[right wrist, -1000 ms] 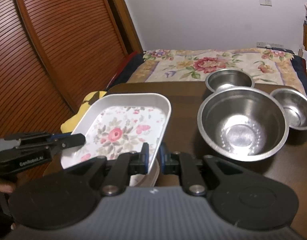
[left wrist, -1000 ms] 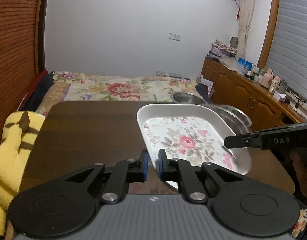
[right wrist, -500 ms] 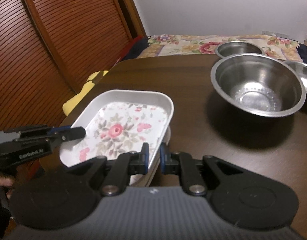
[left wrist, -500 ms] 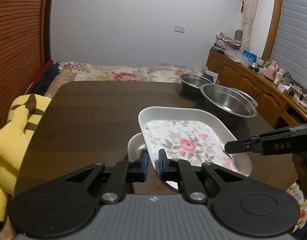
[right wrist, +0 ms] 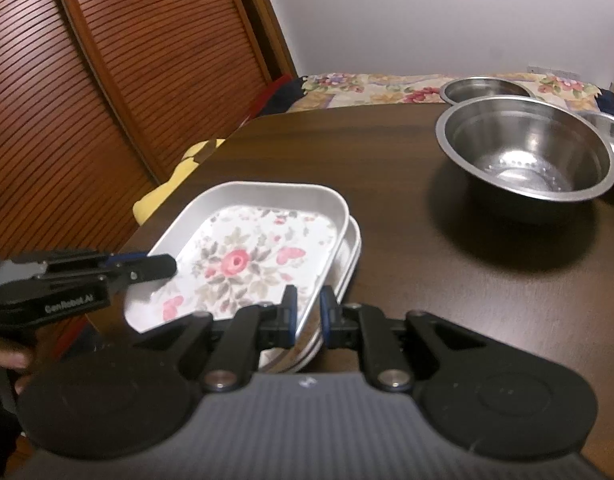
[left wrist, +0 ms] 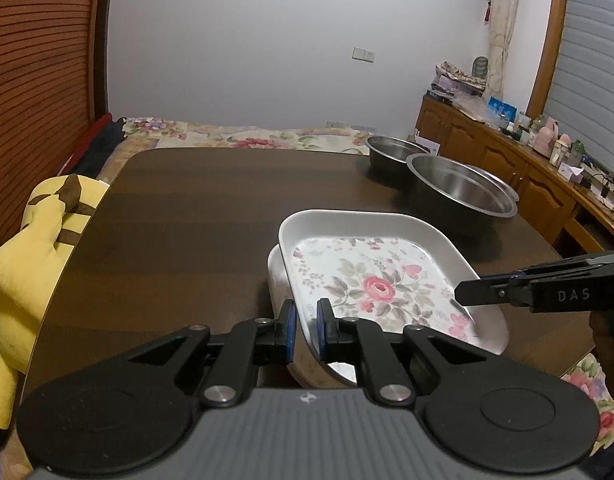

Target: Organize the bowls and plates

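The left hand-held gripper point(left wrist: 305, 328) and right hand-held gripper point(right wrist: 307, 314), each clamped on a rim of the floral plate point(left wrist: 371, 280), have lowered it onto the white plate point(right wrist: 353, 248) stacked beneath on the table point(left wrist: 187, 220), so release comes next.

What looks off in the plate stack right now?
The floral tray isn't seated: it sits tilted and offset over the white dish beneath, whose rim peeks out along one side. Both grippers, left and right, are shut on the tray's rim. Nothing spilled or damaged.
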{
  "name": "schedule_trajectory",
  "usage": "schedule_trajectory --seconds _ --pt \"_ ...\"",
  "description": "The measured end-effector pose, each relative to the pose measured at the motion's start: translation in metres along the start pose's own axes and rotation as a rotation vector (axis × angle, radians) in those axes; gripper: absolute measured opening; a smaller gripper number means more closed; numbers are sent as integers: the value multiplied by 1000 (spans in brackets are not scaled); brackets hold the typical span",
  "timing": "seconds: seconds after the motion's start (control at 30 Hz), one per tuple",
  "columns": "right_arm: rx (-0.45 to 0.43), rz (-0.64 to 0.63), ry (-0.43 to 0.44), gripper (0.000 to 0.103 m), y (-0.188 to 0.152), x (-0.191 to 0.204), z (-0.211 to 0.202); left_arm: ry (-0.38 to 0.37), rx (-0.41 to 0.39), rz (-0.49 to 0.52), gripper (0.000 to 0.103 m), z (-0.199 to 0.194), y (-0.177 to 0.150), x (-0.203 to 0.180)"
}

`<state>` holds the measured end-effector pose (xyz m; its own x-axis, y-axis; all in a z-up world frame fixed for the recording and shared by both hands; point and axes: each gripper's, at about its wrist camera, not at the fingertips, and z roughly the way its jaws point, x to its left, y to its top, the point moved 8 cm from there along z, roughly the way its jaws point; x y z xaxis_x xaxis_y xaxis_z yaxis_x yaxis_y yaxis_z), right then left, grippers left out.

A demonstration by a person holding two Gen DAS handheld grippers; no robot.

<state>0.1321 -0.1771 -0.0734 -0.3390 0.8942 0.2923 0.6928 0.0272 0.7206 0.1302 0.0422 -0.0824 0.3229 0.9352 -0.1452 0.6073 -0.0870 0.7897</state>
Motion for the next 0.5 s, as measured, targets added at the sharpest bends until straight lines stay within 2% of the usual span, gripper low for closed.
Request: schedule_trajectory --seconds 0.5 --pt "-104 28 -14 14 -7 -2 9 51 -20 46 12 10 -6 -6"
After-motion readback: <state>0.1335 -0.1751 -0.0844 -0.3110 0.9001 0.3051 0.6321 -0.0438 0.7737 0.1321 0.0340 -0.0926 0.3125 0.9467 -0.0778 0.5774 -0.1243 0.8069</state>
